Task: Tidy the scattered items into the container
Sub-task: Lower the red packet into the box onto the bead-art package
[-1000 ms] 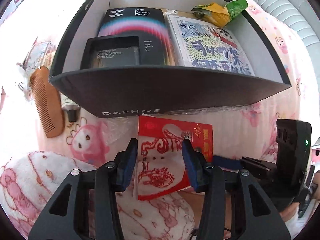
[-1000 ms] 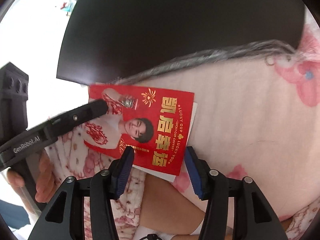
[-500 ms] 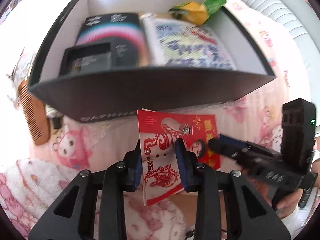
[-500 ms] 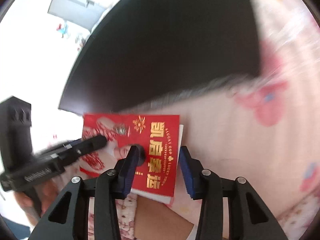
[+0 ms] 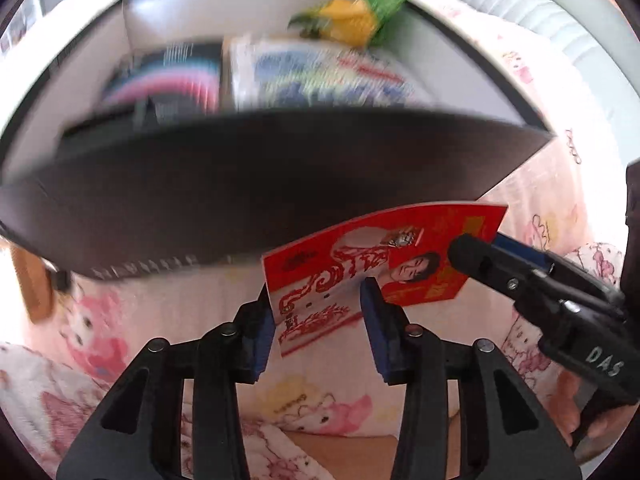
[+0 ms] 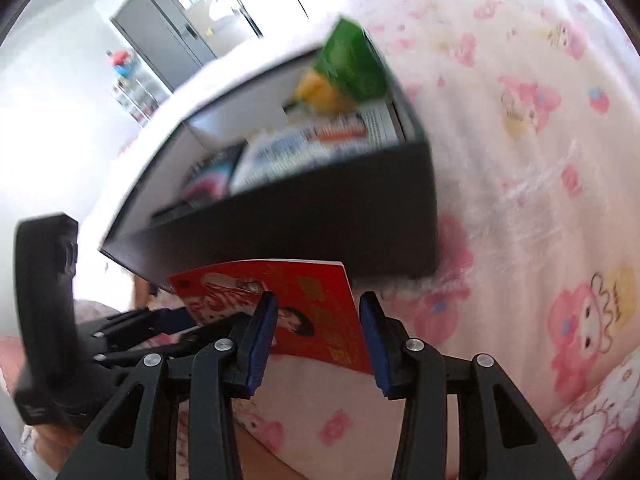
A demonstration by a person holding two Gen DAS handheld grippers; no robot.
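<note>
A red card with gold lettering hangs tilted just in front of the black box's near wall. My left gripper straddles the card's left end. Its jaws are opening, the card's edge lies along the left pad and the pads do not pinch it. My right gripper has the card wedged between its pads, one finger over the face and the other at the edge. Its jaws are opening slightly. From the left wrist view the right gripper reaches in from the right.
The box holds a dark packet, a printed booklet and a green-yellow snack bag at its far right corner. A wooden comb lies left of the box. A pink cartoon-print blanket covers the bed. A hand holds the right gripper.
The card has come up off the blanket and tilted, closer to the box wall. My right gripper narrowed onto its right end. The left jaws narrowed, then widened again.
</note>
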